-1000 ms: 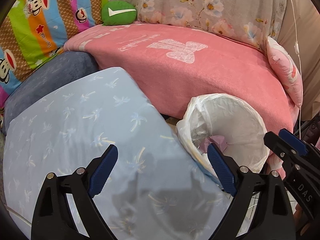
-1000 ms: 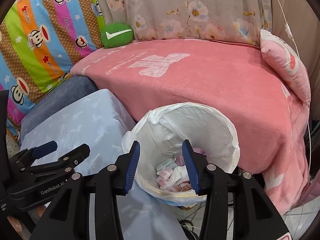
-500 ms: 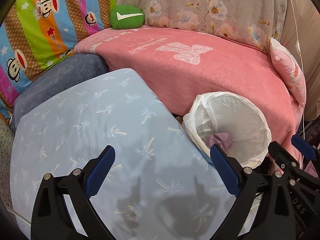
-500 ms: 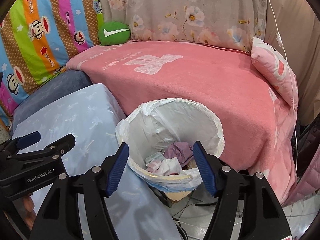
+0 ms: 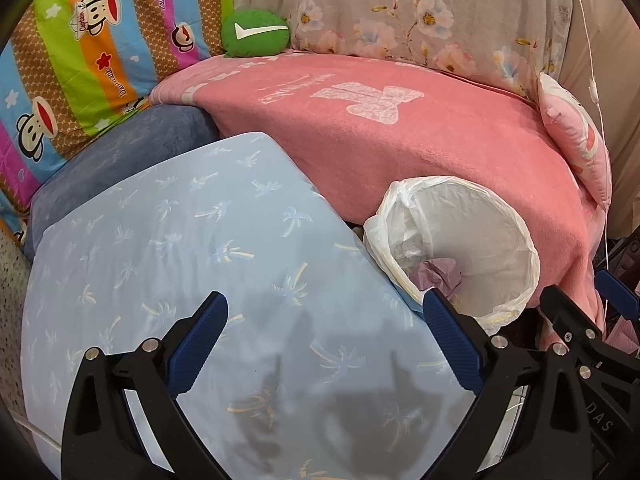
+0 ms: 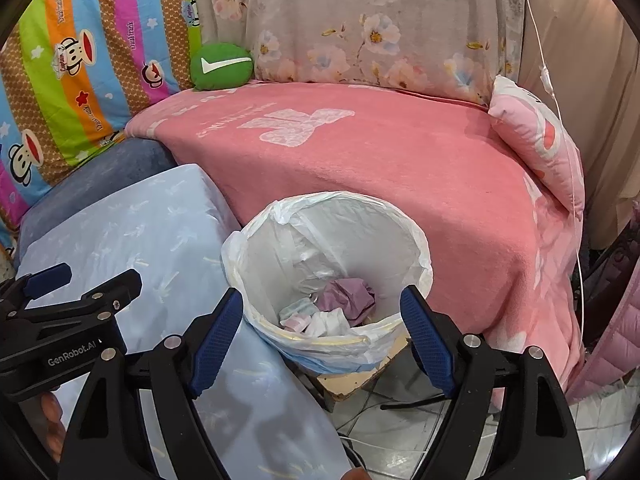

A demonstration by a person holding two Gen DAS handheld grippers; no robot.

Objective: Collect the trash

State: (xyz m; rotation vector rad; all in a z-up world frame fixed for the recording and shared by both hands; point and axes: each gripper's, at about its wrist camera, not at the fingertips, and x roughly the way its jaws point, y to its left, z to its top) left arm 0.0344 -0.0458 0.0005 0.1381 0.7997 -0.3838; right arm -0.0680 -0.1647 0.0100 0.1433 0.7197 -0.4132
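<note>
A round bin lined with a white plastic bag (image 6: 416, 240) stands between the pink bed and a light blue cushion; it also shows in the left wrist view (image 5: 516, 224). Inside lie a crumpled purple paper (image 6: 348, 294) and white and pink wrappers (image 6: 316, 322). My right gripper (image 6: 322, 330) is open and empty, hanging just above the near rim of the bin. My left gripper (image 5: 326, 338) is open and empty over the blue cushion (image 5: 180, 248), left of the bin. The purple paper also shows in the left wrist view (image 5: 438, 274).
A pink blanket (image 6: 392, 160) covers the bed behind the bin. A green round cushion (image 6: 222, 66) lies at the back, a pink pillow (image 6: 536, 140) on the right. A white cable (image 6: 560, 120) hangs at right. Tiled floor and cardboard (image 6: 360, 380) lie below the bin.
My right gripper has opened wide and pulled back from the bin; purple paper now lies in the bin. My left gripper has drifted back a little, still open.
</note>
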